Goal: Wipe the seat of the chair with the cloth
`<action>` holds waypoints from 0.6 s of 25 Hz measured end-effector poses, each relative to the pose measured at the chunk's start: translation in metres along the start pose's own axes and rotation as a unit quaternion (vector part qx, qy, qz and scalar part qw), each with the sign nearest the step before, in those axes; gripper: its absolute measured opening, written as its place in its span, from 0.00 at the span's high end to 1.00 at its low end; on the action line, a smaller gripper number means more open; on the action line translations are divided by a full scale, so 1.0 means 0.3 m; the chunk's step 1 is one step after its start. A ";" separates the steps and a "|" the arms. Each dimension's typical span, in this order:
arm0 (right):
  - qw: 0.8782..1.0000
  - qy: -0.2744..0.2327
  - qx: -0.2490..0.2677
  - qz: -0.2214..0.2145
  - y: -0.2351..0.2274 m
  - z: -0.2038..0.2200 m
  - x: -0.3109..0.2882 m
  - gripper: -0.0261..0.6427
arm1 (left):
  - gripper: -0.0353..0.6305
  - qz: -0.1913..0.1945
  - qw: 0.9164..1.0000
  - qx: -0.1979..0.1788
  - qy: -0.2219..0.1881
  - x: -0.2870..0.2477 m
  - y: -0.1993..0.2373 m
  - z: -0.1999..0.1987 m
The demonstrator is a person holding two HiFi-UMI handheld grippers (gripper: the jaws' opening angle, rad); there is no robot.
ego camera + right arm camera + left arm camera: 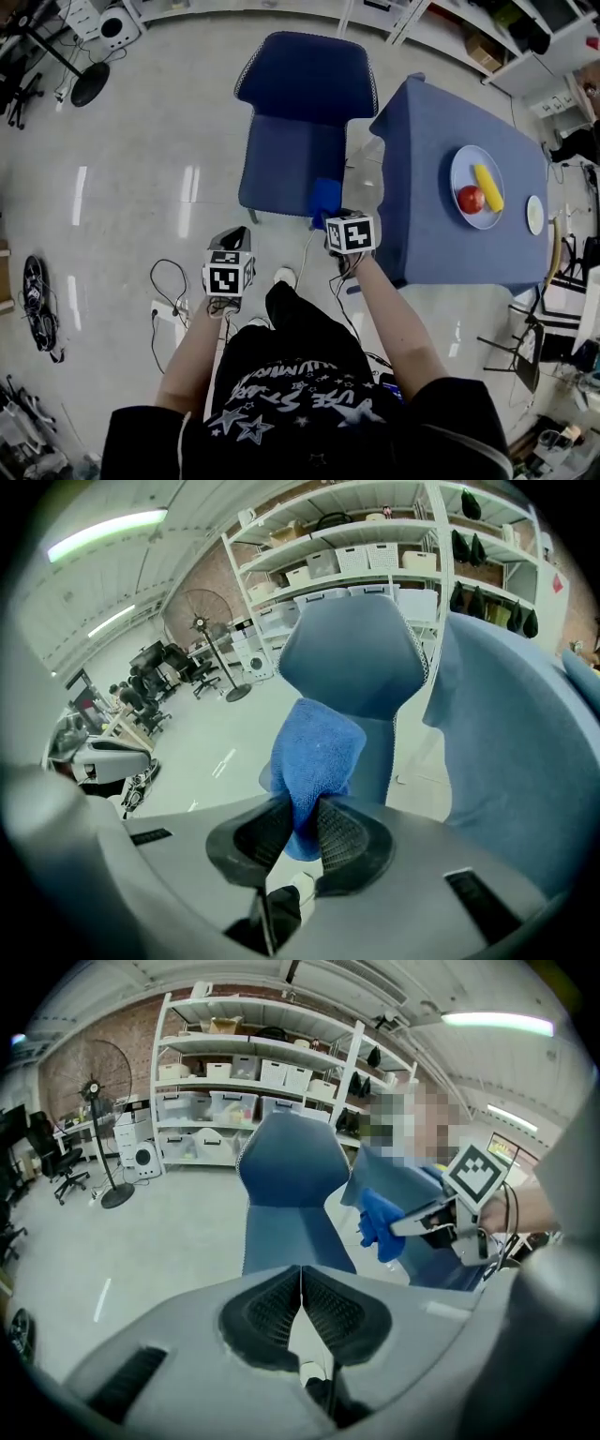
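Black star-printed fabric covers the person's torso at the bottom of the head view, with both bare forearms extending forward. Left gripper (301, 1290), grey plastic with ribbed black pads, has its jaws closed against each other with nothing between them; it hangs over the pale glossy floor (141, 187), short of the chair. Right gripper (302, 819) has its jaws clamped on the lower end of the bright blue terry cloth (316, 747), which stands bunched above the pads. The cloth is held at the front corner of the dark blue upholstered chair seat (286, 164) nearer the table; contact with the seat cannot be confirmed. Behind the seat rises the blue backrest (305, 75). Beside the chair stands a table under a blue cover (441, 253), carrying a pale blue plate (459, 169) with a red fruit (471, 199) and a yellow banana (487, 187). White shelving with storage boxes (244, 1082) lines the far brick wall.
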State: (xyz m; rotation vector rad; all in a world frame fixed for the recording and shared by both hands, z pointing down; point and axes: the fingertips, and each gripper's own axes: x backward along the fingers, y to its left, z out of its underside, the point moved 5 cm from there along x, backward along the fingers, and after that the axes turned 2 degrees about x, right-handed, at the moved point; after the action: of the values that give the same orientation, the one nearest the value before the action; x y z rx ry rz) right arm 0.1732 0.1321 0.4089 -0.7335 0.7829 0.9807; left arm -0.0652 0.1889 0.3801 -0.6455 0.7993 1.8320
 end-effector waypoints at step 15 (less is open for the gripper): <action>0.998 -0.058 0.020 0.014 0.280 0.147 0.303 0.87 | 0.91 0.019 0.997 -0.039 -0.060 0.392 -0.052 0.155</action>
State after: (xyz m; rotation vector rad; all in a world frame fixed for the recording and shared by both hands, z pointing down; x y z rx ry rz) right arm 0.1379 0.2388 0.3406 -0.6268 0.7114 1.0210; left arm -0.0968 0.2968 0.3199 -0.5678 0.6674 1.9248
